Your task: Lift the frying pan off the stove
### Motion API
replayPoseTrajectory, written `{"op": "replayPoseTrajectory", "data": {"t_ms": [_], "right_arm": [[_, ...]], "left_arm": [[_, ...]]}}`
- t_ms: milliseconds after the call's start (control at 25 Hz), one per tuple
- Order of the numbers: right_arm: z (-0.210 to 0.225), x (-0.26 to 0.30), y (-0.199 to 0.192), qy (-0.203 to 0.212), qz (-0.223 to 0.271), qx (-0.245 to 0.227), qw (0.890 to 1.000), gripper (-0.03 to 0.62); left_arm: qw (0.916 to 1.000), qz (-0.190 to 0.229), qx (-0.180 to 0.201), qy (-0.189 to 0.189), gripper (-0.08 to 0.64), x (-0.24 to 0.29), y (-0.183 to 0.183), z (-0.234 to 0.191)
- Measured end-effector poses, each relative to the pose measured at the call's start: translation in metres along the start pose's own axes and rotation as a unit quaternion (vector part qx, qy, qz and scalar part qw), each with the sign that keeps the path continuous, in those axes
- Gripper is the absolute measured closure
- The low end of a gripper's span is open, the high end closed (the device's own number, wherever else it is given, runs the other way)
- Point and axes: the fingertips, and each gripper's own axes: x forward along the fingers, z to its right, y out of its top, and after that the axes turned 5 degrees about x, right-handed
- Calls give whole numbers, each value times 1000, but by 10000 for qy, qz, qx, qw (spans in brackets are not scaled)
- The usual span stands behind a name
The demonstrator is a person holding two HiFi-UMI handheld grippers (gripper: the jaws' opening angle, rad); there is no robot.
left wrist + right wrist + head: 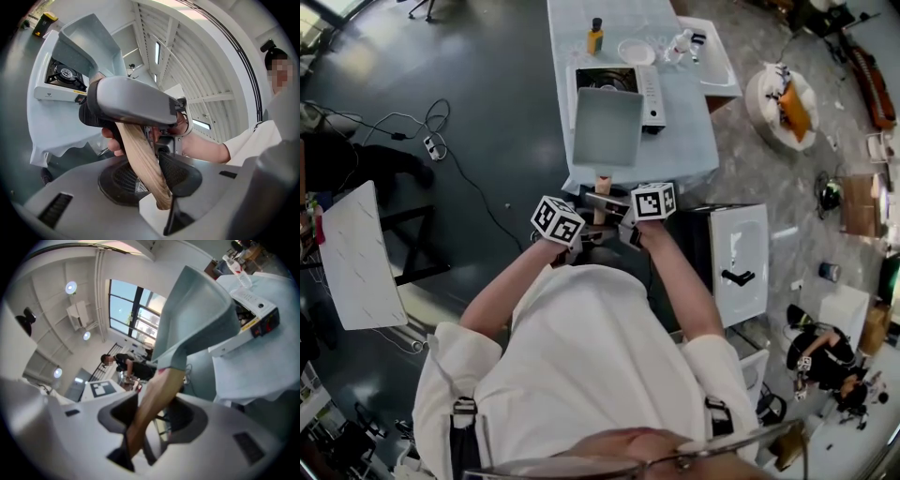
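A square grey frying pan (pixel 607 127) is held raised, apart from the white portable gas stove (pixel 650 94), at six o'clock from its exposed burner (pixel 65 74) and over the pale cloth-covered table (pixel 689 155). Its light wooden handle (pixel 602 187) is clamped between the jaws of both grippers. In the head view the left gripper (pixel 152 176) is at eight o'clock of the handle end and the right gripper (pixel 150 413) at three o'clock

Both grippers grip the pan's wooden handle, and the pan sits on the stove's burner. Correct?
No. The left gripper and right gripper do grip the wooden handle, but the pan is held off the stove; the left gripper view shows its burner bare.
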Motion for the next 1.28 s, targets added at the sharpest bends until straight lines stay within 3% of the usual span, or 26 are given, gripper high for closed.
{"op": "replayPoseTrajectory", "data": {"t_ms": [400, 1280], "right_arm": [[-32, 19, -13, 68, -72, -76, 9999, 387], [-63, 53, -24, -28, 612, -101, 9981, 387]], "left_arm": [[9999, 118, 25, 12, 408, -30, -9, 19], [9979, -425, 299, -396, 407, -84, -31, 37]]}}
